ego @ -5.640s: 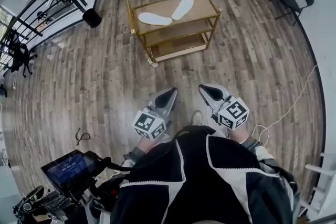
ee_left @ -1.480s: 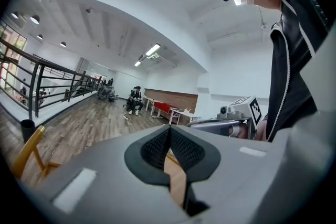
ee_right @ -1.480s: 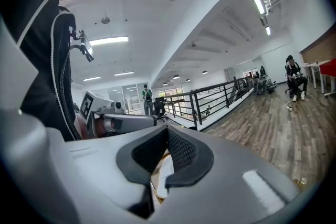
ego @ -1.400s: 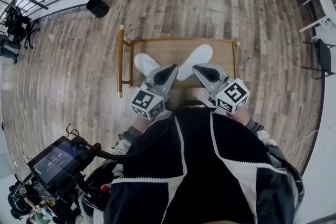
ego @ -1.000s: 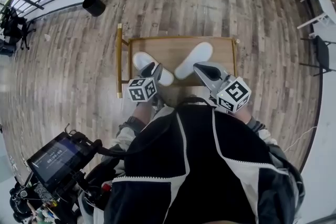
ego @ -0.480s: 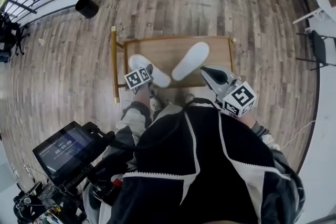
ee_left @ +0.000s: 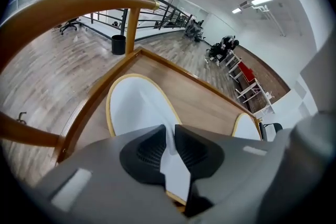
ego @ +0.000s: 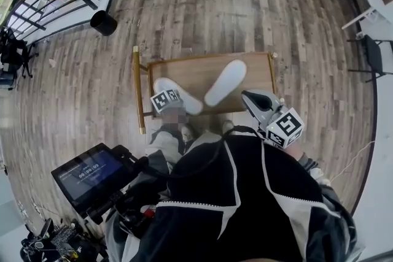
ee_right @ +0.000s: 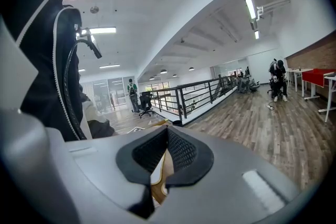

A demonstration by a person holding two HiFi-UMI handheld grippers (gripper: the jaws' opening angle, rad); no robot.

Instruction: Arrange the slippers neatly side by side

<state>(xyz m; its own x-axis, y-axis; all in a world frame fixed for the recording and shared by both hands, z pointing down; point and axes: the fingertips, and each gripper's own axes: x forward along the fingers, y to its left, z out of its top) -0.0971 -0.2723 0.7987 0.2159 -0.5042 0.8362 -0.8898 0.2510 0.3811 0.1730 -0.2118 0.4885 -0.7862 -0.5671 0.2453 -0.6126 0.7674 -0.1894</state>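
As the left gripper [ee_left: 169, 141] pointed steeply down at the cart [ego: 190, 67], its fingers [ee_left: 149, 152] had just been closing. A thin white part of the left slipper [ego: 184, 98] stood pinched between them, over that slipper's left half. Which part of the slipper it was could not be told. The left slipper lay on the cart's wooden top at the near left, with its far end leaning left. The right slipper [ego: 225, 83] lay just beside it, leaning right, so the pair formed a V that almost met at the near ends. The right gripper [ee_right: 167, 136] hung by the cart's near right corner, its fingers [ee_right: 181, 152] pressed together on nothing.

Both slippers looked light, flat and soft. One lifted by an end would probably droop and swing, and the flat underside seemed likely to slide easily on the smooth wood. A pinch on the rim should serve for dragging or pivoting a slipper. A grip nearer the middle of a long side would give better control for carrying it.
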